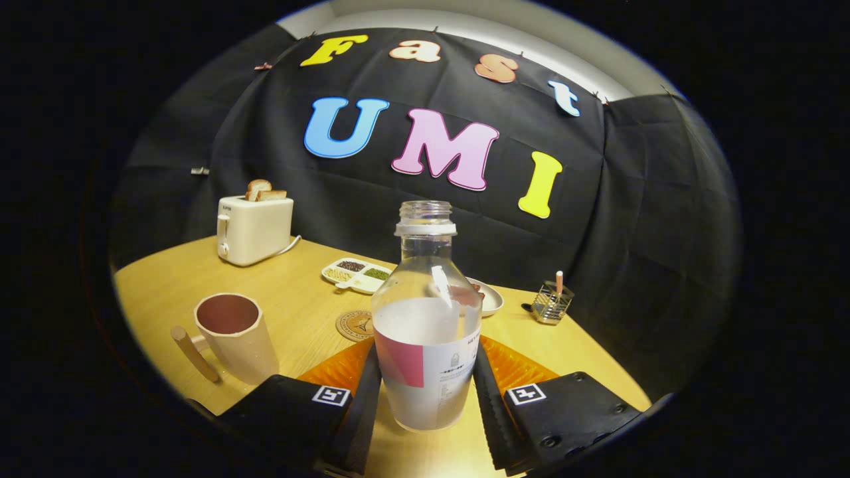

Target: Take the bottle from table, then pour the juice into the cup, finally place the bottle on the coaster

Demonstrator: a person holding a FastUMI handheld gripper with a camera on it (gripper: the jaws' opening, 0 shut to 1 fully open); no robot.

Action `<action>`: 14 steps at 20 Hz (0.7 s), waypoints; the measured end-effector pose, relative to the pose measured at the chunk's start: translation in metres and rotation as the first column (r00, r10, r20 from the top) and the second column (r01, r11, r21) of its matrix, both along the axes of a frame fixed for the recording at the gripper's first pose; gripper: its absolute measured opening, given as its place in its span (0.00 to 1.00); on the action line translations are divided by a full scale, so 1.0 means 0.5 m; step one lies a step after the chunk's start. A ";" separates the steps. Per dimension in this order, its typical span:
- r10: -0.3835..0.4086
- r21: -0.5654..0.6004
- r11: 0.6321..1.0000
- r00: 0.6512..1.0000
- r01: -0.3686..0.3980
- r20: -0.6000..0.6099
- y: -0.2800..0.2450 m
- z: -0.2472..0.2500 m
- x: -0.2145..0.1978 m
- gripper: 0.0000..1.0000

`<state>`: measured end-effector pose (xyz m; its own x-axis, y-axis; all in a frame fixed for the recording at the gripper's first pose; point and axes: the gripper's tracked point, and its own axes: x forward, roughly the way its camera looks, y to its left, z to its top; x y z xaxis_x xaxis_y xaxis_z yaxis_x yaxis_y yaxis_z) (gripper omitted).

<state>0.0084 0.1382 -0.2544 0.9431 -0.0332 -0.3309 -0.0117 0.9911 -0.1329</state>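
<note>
A clear plastic bottle [425, 318] with no cap stands upright between my fingers, about half full of a pale liquid, with a white and pink label. My gripper [428, 375] is shut on the bottle's lower body, one finger pressing each side. Whether its base rests on the wooden table [299, 292] or hangs just above it, I cannot tell. A beige cup [232, 335] with a dark inside and a wooden handle stands to the left of the fingers. A round brown coaster [354, 326] lies just beyond the left finger, partly hidden by the bottle.
A cream toaster [254, 229] with toast in it stands at the far left by the wall. A white tray [355, 274] of grains and a small plate [490, 297] lie behind the bottle. A wire holder [552, 302] stands at the far right.
</note>
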 end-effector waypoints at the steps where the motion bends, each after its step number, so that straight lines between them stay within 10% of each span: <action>1: 0.010 -0.033 0.999 1.000 -0.011 -0.012 -0.004 0.020 0.000 0.71; 8: -0.002 -0.308 0.951 0.999 0.016 0.045 -0.018 0.127 0.030 0.70; 14: 0.168 -0.591 0.795 0.986 -0.140 -0.007 0.062 0.078 0.011 0.70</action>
